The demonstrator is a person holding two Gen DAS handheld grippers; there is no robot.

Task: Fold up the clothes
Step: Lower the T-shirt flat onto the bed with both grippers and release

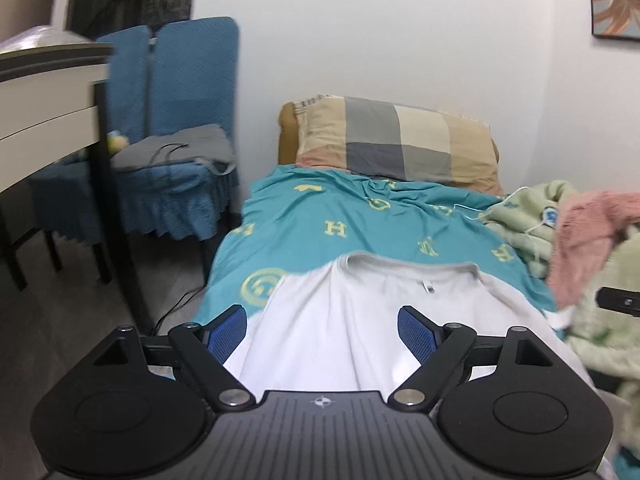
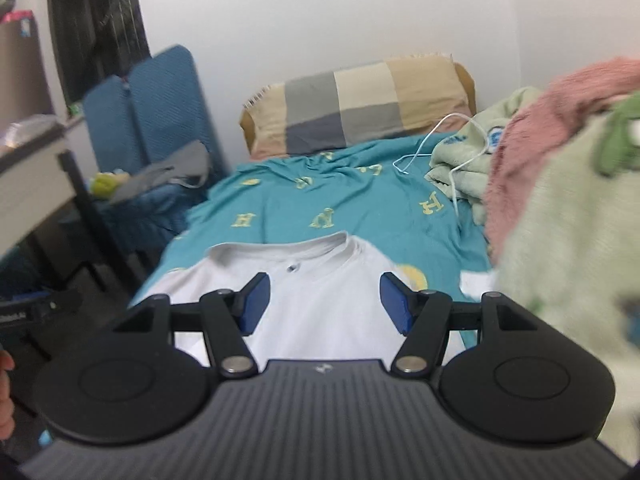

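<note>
A white T-shirt (image 1: 320,320) lies flat on the teal bedsheet (image 1: 320,220), collar toward the pillow. My left gripper (image 1: 322,326) hovers open above its left half, blue pads wide apart and nothing between them. In the right wrist view the same white T-shirt (image 2: 320,280) lies on the teal bedsheet (image 2: 320,208), and my right gripper (image 2: 325,302) is open over the collar area, empty. The right gripper's tip (image 1: 618,300) shows at the right edge of the left wrist view. The left gripper's body (image 2: 36,308) shows at the left edge of the right wrist view.
A checked pillow (image 1: 396,140) lies at the bed's head against the wall. Fluffy pink and green blankets (image 2: 560,160) pile on the bed's right side, with a white cable (image 2: 436,140) over them. Blue-covered chairs (image 1: 180,120) and a desk (image 1: 52,92) stand left of the bed.
</note>
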